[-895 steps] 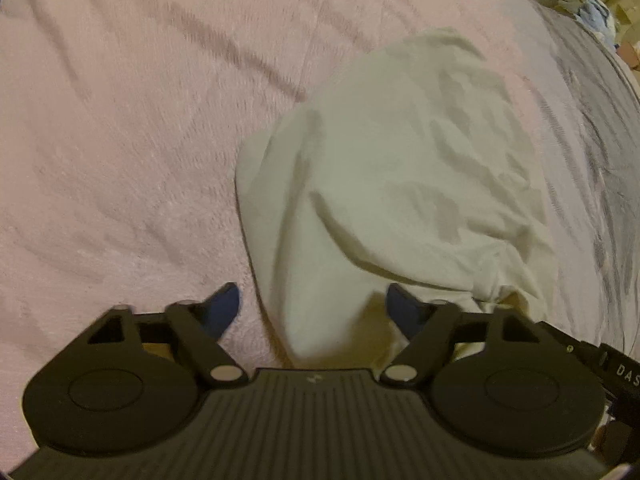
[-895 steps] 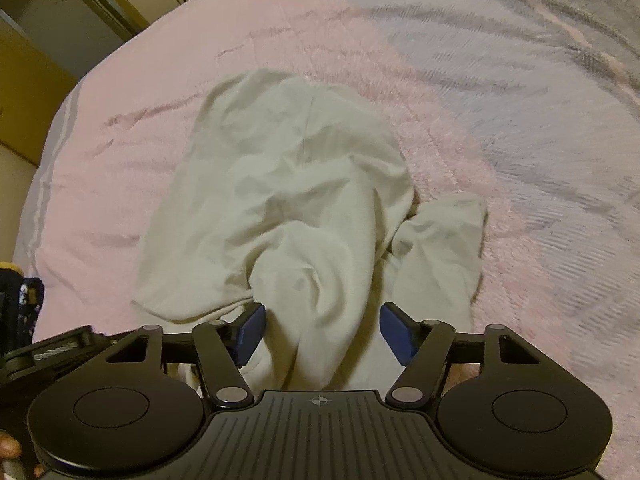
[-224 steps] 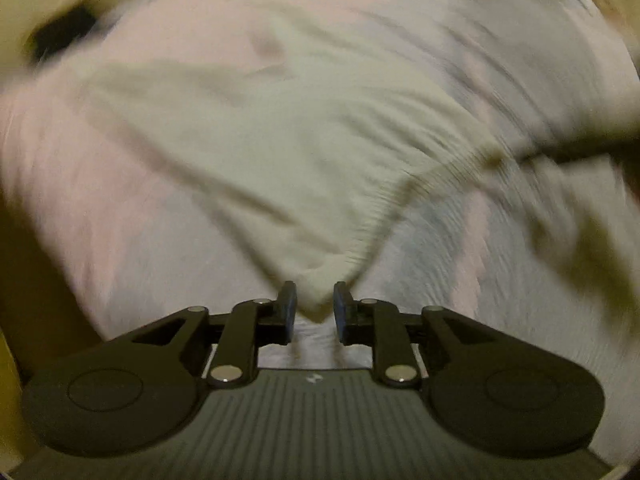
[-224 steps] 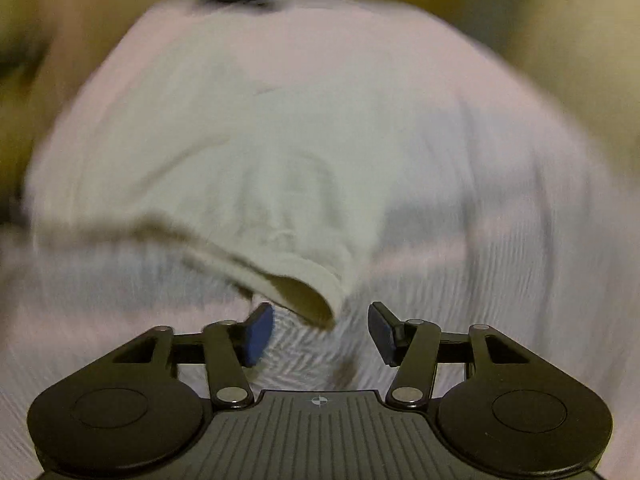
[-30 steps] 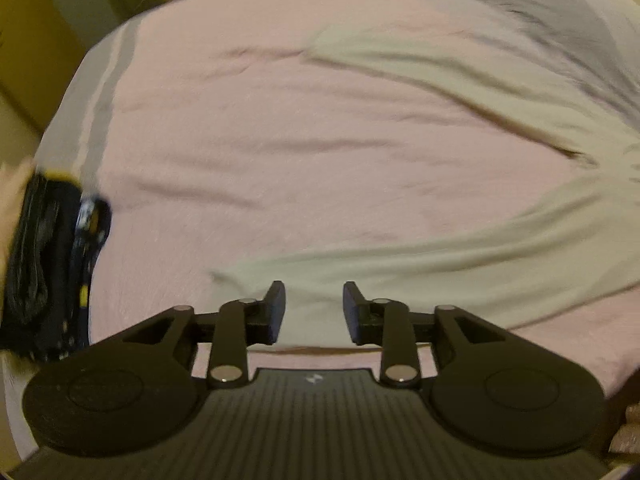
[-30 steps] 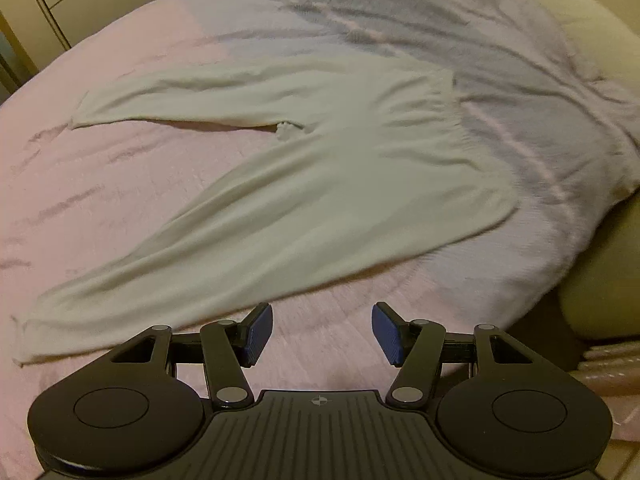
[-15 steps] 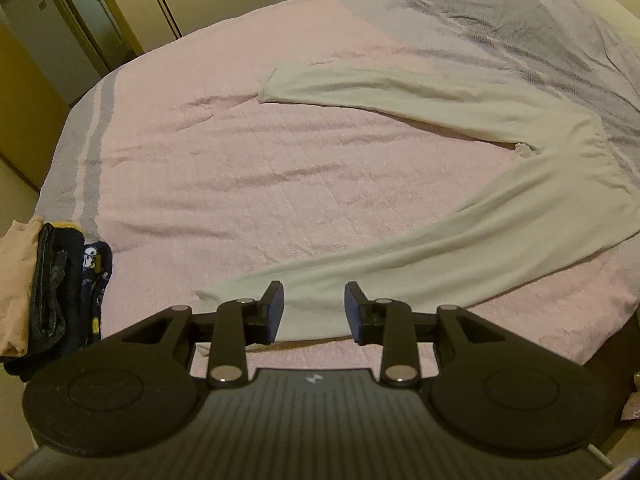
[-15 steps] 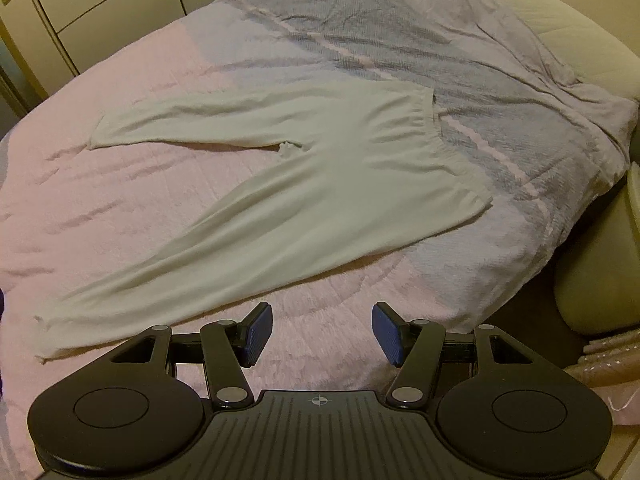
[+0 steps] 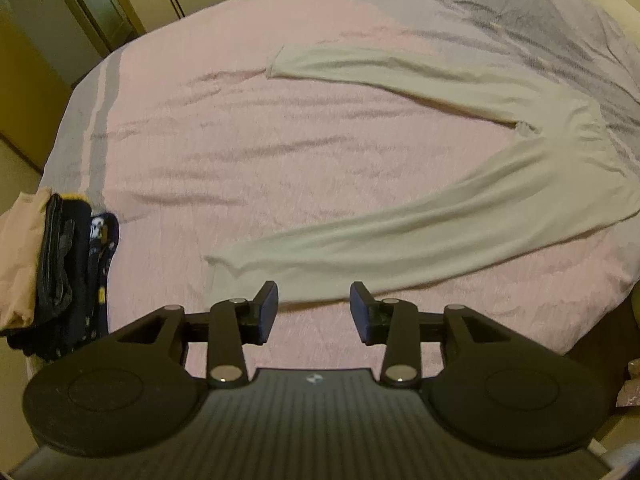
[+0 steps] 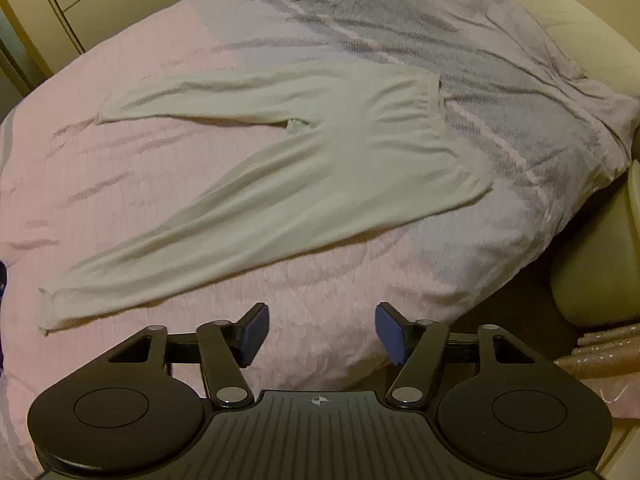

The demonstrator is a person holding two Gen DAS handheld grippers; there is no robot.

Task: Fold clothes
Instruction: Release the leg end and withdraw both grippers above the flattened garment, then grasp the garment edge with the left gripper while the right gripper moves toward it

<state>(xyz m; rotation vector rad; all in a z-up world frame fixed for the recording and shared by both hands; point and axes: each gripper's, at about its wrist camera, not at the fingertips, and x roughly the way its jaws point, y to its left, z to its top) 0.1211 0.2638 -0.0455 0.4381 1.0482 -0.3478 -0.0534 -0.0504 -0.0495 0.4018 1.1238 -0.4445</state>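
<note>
Trousers [image 9: 420,240] spread flat on the bed [image 9: 240,140], clear of both grippers.

Pale trousers [image 10: 320,184] lie with both legs splayed in a V across the pink part of the bed [image 10: 120,184], waistband toward the grey end. The left gripper [image 9: 314,312] hangs above the near edge, jaws partly apart, just widened, nothing between them; the nearer leg's cuff end lies just beyond its fingertips. The right gripper [image 10: 320,334] hangs over the same near edge, jaws wide, just widened, empty; the nearer leg runs beyond and to the left of them. A stack of dark folded clothes [image 9: 68,272] sits at the bed's left edge.
</note>
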